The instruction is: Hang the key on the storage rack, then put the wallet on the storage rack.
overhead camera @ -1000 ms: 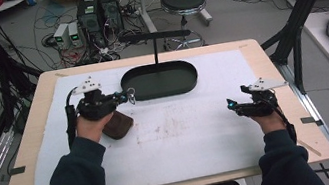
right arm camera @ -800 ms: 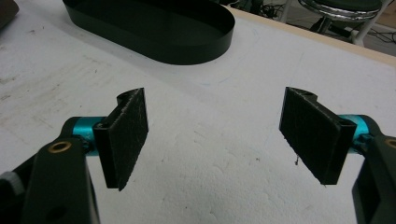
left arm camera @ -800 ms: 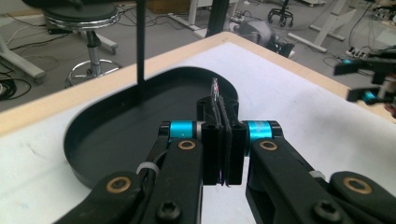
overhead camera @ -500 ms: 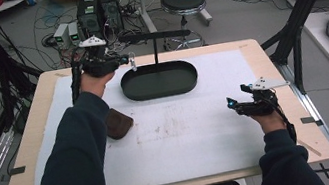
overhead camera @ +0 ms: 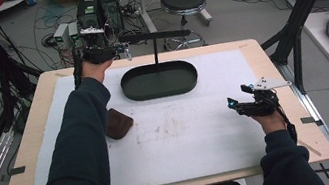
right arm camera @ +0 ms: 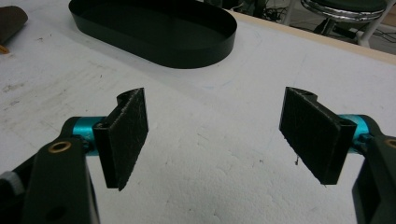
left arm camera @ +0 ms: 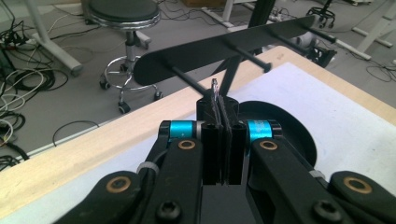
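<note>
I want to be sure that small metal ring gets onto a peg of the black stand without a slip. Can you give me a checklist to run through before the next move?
1. Left gripper shut on the small metal ring: ok, the jaws stand together with the ring poking out above them.
2. Ring lined up with the nearest peg: cannot tell; it is close to the peg, but whether it touches is unclear.
3. Stand upright in its black tray: ok.
4. Right gripper out of the way: ok, open over the white mat.
5. Brown pouch away from the stand: ok.
</note>
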Demonstrator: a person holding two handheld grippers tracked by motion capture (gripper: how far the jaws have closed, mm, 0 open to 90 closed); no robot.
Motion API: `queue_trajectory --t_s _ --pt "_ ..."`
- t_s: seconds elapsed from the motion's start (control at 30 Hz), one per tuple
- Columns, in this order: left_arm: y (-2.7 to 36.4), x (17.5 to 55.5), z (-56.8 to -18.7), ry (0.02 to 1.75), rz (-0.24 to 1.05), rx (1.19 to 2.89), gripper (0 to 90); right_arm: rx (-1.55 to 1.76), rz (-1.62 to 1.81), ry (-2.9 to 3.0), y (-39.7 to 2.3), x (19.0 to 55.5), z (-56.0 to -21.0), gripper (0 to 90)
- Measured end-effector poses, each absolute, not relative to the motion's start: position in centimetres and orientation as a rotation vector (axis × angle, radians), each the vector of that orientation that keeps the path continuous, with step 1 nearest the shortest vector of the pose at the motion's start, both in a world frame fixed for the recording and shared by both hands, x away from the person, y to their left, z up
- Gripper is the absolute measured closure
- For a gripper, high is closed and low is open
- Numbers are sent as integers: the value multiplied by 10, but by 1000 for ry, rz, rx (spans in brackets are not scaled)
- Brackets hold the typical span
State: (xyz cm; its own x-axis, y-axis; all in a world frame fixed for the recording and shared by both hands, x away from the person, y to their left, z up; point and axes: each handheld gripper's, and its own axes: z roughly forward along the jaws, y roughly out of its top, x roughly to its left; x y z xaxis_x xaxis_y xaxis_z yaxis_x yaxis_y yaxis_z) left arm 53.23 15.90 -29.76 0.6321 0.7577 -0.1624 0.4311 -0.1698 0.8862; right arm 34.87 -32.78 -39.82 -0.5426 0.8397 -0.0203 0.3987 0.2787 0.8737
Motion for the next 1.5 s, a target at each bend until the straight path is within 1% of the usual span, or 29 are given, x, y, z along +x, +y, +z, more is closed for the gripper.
queue_trajectory --t_s 0.27,0.3,0.37,0.4,0.47,0.5,0.57,0.63,0.67,0.7,0.73,0.8,0.87,0.93,1.0,1.03,1.07,1.1,1.17,1.5 --pt "157 538 -305 976 399 1787 878 1115 1200 2078 -327 350 -400 241" --pt "155 540 -307 997 410 1781 877 1113 1200 2079 -327 349 -400 241" --pt "151 541 -310 1049 464 1823 869 1111 1200 2079 -327 349 -400 242" --pt "151 541 -310 1049 464 1823 864 1109 1199 2081 -327 349 -400 242" --pt "150 542 -314 1106 490 1847 848 1101 1198 2083 -327 349 -400 242" --pt "151 540 -318 1124 507 1844 779 1105 1197 2086 -326 349 -400 242" --pt "153 535 -321 1116 514 1842 739 1100 1198 2085 -326 349 -400 242" --pt "156 526 -323 1098 518 1826 644 1095 1197 2087 -325 349 -400 242" --pt "158 521 -324 1083 512 1807 595 1095 1197 2091 -325 350 -400 241" --pt "161 515 -324 1063 508 1784 584 1100 1196 2091 -325 350 -400 242" --pt "163 509 -324 1049 499 1755 547 1093 1199 2092 -324 350 -400 241" --pt "169 495 -325 1012 489 1686 463 1090 1195 2096 -323 350 -401 241" --pt "172 489 -325 994 490 1665 376 1085 1190 2100 -322 351 -401 241" --pt "180 472 -328 969 489 1622 299 1080 1178 2111 -321 352 -402 241" --pt "184 462 -331 976 490 1606 256 1075 1171 2117 -319 352 -403 241" --pt "184 462 -331 976 490 1606 217 1075 1171 2117 -319 352 -403 241" --pt "188 452 -335 983 496 1608 200 1070 1170 2118 -318 351 -402 241" --pt "188 452 -335 983 496 1608 200 1066 1170 2120 -317 351 -402 241" --pt "192 436 -338 987 520 1628 200 1063 1170 2122 -316 350 -402 242" --pt "200 399 -346 969 529 1638 209 1049 1172 2123 -312 348 -400 241"
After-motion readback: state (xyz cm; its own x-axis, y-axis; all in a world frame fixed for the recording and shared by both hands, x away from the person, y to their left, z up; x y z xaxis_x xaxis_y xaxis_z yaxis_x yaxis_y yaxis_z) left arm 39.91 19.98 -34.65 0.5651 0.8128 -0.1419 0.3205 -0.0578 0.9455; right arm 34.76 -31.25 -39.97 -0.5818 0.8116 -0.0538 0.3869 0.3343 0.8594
